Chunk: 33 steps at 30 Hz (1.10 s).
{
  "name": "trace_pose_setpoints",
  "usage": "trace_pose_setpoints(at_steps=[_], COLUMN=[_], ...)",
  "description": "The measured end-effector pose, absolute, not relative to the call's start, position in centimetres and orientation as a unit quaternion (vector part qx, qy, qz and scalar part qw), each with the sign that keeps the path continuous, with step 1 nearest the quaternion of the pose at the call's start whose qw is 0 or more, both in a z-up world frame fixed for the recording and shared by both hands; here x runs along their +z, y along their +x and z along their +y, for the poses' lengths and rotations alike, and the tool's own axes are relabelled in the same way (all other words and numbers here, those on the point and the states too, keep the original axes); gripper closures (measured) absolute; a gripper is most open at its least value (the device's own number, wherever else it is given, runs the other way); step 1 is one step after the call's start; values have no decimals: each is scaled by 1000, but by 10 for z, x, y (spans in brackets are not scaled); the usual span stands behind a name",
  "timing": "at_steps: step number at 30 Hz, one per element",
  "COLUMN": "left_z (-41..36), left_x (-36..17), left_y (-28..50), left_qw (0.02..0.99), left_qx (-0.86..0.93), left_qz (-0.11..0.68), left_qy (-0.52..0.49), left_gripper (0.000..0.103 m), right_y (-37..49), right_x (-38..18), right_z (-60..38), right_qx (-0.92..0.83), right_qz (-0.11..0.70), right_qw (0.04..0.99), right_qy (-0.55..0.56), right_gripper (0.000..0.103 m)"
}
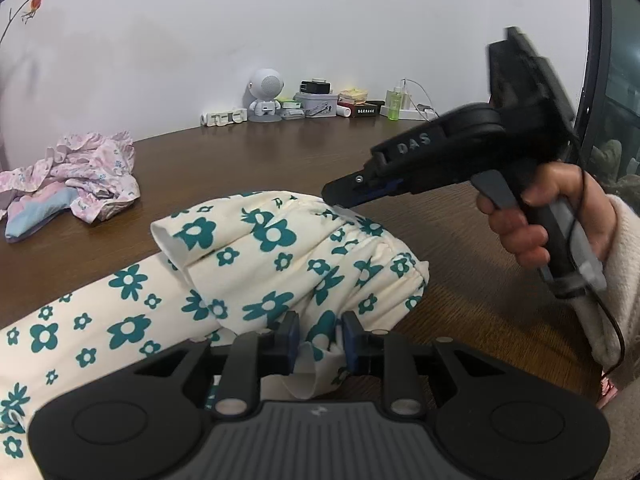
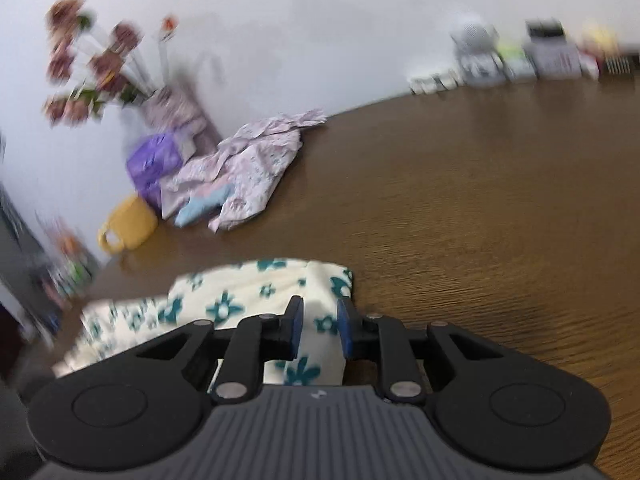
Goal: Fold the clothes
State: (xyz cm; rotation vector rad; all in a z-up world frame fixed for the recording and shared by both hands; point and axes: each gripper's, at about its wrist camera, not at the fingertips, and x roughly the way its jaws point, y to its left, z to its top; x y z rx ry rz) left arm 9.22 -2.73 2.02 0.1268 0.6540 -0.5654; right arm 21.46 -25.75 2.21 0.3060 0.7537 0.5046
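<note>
Floral garment (image 1: 280, 264) (edges cut off) between both grippers' fingers (image 1: 290, 332).

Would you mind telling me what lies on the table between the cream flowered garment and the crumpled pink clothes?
Only bare wooden table separates the cream flowered garment from the pink clothes, in both wrist views.

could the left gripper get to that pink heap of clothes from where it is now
Probably not right away. The left gripper has the flowered cloth between its fingers, so it would have to let go first. Beyond that, only bare table lies between it and the pink clothes.
</note>
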Motion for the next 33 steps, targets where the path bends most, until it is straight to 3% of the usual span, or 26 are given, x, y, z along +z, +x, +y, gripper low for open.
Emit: trace_pose_setpoints(at_steps=[7, 10, 11, 14, 18, 19, 21, 25, 28, 31, 33], left_z=[-26, -25, -24, -23, -25, -26, -27, -26, -26, -31, -40], left_x=[20, 22, 22, 22, 25, 25, 26, 29, 32, 41, 44], left_y=[93, 92, 93, 94, 93, 93, 93, 91, 86, 78, 78], left_qw=[906, 906, 907, 906, 909, 910, 911, 913, 913, 915, 910], left_qx=[-274, -275, -276, -277, -275, -274, -271, -267, -268, -281, -296], left_qz=[317, 315, 315, 315, 309, 307, 306, 304, 301, 275, 269], left_qy=[57, 58, 55, 48, 51, 52, 51, 52, 62, 88, 114], left_gripper=[79, 79, 79, 84, 88, 89, 89, 89, 82, 61, 60], right_y=[199, 169, 157, 121, 99, 97, 98, 99, 101, 101, 103], right_x=[20, 37, 41, 39, 28, 26, 24, 19, 14, 11, 11], right_z=[-247, -256, -255, -244, -236, -234, -228, -214, -206, -201, -201], right_qx=[233, 268, 275, 285, 291, 291, 295, 296, 288, 278, 274], right_qz=[345, 296, 287, 281, 285, 284, 280, 276, 286, 289, 292], right_qw=[903, 913, 916, 914, 906, 905, 904, 901, 899, 900, 902], right_qy=[100, 82, 49, -60, -118, -125, -129, -154, -167, -174, -163], right_gripper=[84, 72, 67, 67, 68, 69, 85, 94, 96, 96, 96])
